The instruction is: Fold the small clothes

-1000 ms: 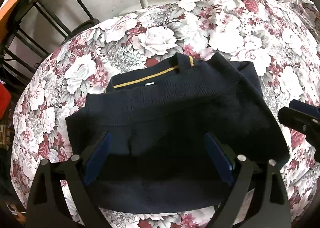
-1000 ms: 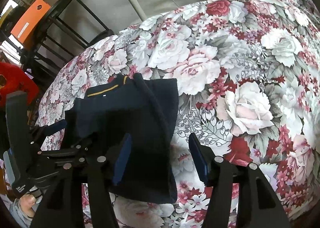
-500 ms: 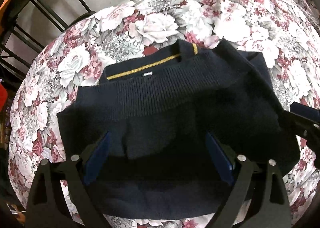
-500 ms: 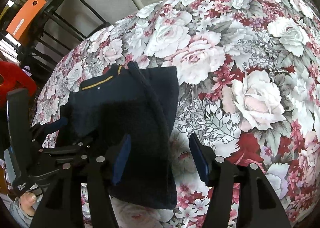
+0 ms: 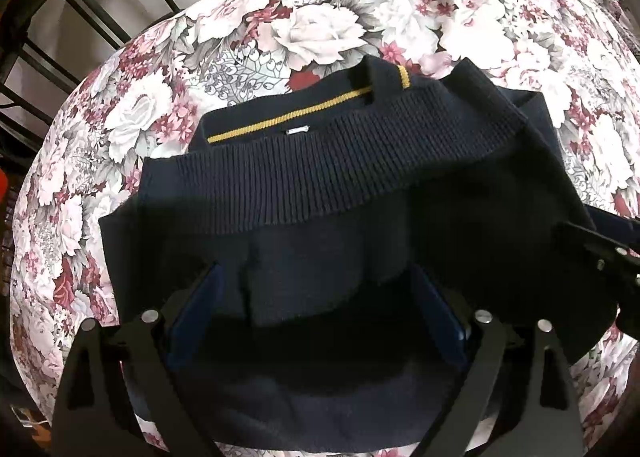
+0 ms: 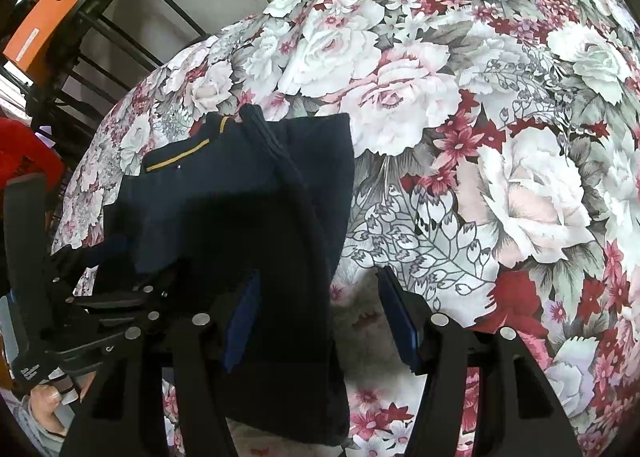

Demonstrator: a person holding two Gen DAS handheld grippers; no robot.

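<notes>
A small navy knit sweater [image 5: 328, 193] with a yellow stripe at the collar lies folded on the floral cloth, its ribbed hem turned up towards the collar. My left gripper [image 5: 320, 313] is open, its blue pads spread over the sweater's near part. My right gripper [image 6: 320, 317] is open over the sweater's right edge [image 6: 256, 217]; its left finger is above the fabric and its right finger above the cloth. The right gripper also shows at the right edge of the left wrist view [image 5: 600, 261], and the left gripper at the lower left of the right wrist view [image 6: 100, 309].
The floral cloth [image 6: 480, 137] covers a rounded surface that falls away at the far edge. A black metal rack [image 6: 92, 37] with an orange box [image 6: 40, 25] stands at the far left. A red object [image 6: 24, 161] is at the left.
Both cameras have moved closer to and lower over the sweater. The sweater lies the same way. Both grippers stay open.
</notes>
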